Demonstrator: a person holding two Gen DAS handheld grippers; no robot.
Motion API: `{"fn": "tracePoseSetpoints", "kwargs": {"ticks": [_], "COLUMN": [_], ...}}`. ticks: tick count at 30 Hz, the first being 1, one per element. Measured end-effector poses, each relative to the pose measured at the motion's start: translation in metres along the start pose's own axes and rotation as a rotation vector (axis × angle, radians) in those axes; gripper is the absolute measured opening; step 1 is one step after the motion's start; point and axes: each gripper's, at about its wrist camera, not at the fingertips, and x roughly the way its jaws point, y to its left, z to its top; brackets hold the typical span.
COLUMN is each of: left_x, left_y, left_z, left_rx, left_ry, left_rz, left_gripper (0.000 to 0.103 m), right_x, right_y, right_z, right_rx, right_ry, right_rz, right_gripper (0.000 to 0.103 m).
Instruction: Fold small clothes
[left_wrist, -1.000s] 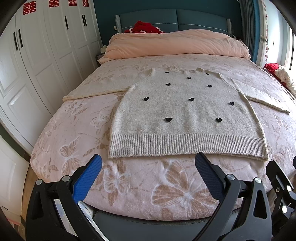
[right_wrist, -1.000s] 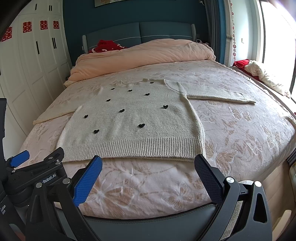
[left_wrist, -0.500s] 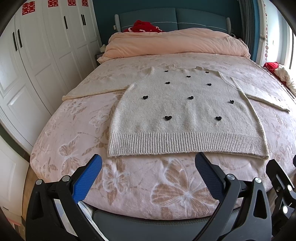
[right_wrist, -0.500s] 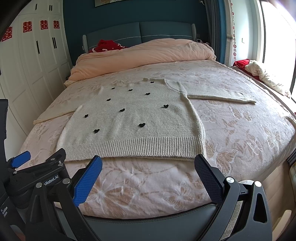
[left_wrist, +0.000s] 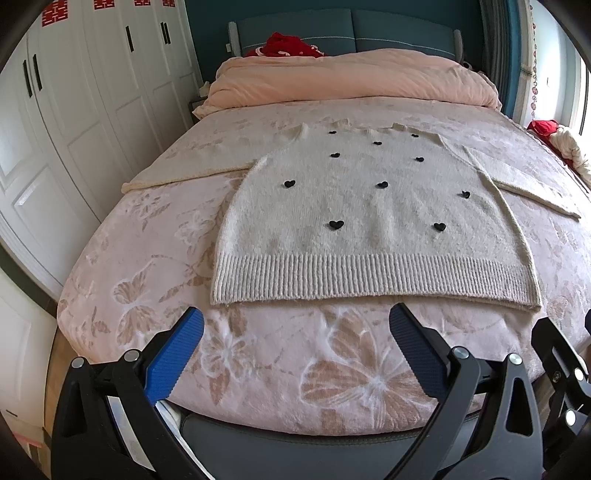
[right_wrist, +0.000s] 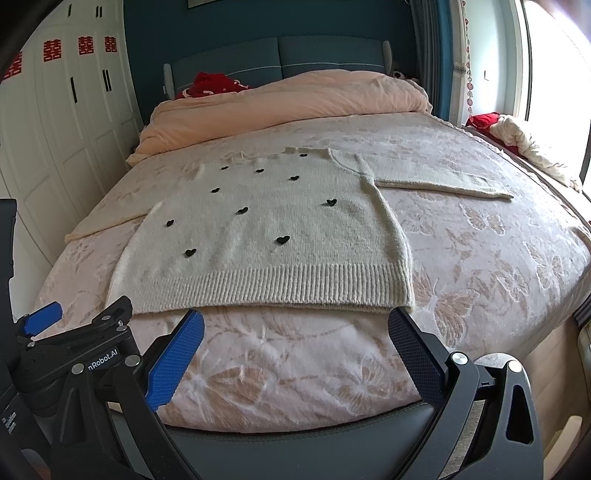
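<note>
The left gripper (left_wrist: 295, 325) has its jaws spread wide and they hold nothing; its blue pads (left_wrist: 173, 360) hang over the foot edge of the bed (left_wrist: 122, 295), a little short of the sweater's hem. The right gripper (right_wrist: 295, 325) is also wide apart and empty, and the tip of its right finger seems to be just at the hem corner, though the view does not show if it touches. In the right wrist view the left gripper (right_wrist: 40, 317) shows at the lower left, beside the right one.

The cream sweater (left_wrist: 373, 221) with small black hearts (left_wrist: 336, 223) lies flat and face up on the pink butterfly bedspread (left_wrist: 351, 376), its ribbed hem (left_wrist: 373, 277) toward the grippers. Both sleeves are stretched out to the sides. Behind it a peach duvet (left_wrist: 351, 81) is piled against the teal headboard (left_wrist: 354, 24), with a red cloth (left_wrist: 284, 46) on top. White wardrobe doors (left_wrist: 74, 110) stand to the left of the bed.
</note>
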Motion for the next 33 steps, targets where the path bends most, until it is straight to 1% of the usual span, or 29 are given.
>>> {"fn": "tracePoseSetpoints", "kwargs": {"ticks": [10, 16, 18, 21, 22, 25, 27, 28, 29, 31, 32, 33], "left_x": [0.016, 0.033, 0.04, 0.052, 0.056, 0.067, 0.074, 0.078, 0.082, 0.093, 0.098, 0.105], "left_y": [-0.003, -0.004, -0.005, -0.001, 0.0, 0.005, 0.007, 0.007, 0.007, 0.006, 0.005, 0.003], "left_z": [-0.005, -0.004, -0.002, 0.004, 0.006, 0.016, 0.023, 0.027, 0.03, 0.038, 0.041, 0.045], "left_rx": [0.006, 0.008, 0.006, -0.017, -0.025, -0.066, -0.089, -0.095, -0.098, -0.101, -0.099, -0.093], "left_ry": [0.041, 0.082, 0.098, 0.123, 0.128, 0.143, 0.138, 0.134, 0.133, 0.14, 0.144, 0.155], "left_rz": [0.008, 0.017, 0.014, -0.015, -0.027, -0.07, -0.08, -0.081, -0.077, -0.061, -0.053, -0.036], "left_gripper": [0.098, 0.098, 0.098, 0.098, 0.098, 0.098, 0.098, 0.098, 0.098, 0.098, 0.098, 0.098], "right_x": [0.017, 0.039, 0.05, 0.069, 0.076, 0.108, 0.141, 0.16, 0.172, 0.2, 0.219, 0.228], "right_y": [-0.005, -0.016, -0.026, -0.051, -0.064, -0.122, -0.179, -0.21, -0.23, -0.28, -0.314, -0.332], "right_z": [-0.006, -0.005, 0.0, 0.015, 0.022, 0.057, 0.088, 0.104, 0.115, 0.139, 0.153, 0.16], "right_rx": [0.009, 0.032, 0.038, 0.073, 0.092, 0.192, 0.297, 0.354, 0.389, 0.473, 0.539, 0.58], "right_ry": [0.047, 0.086, 0.097, 0.104, 0.107, 0.102, 0.108, 0.107, 0.104, 0.086, 0.072, 0.064], "right_rz": [0.003, -0.002, 0.002, 0.023, 0.036, 0.08, 0.089, 0.083, 0.069, 0.013, -0.024, -0.033], "right_gripper": [0.098, 0.098, 0.098, 0.098, 0.098, 0.098, 0.098, 0.098, 0.098, 0.098, 0.098, 0.098]}}
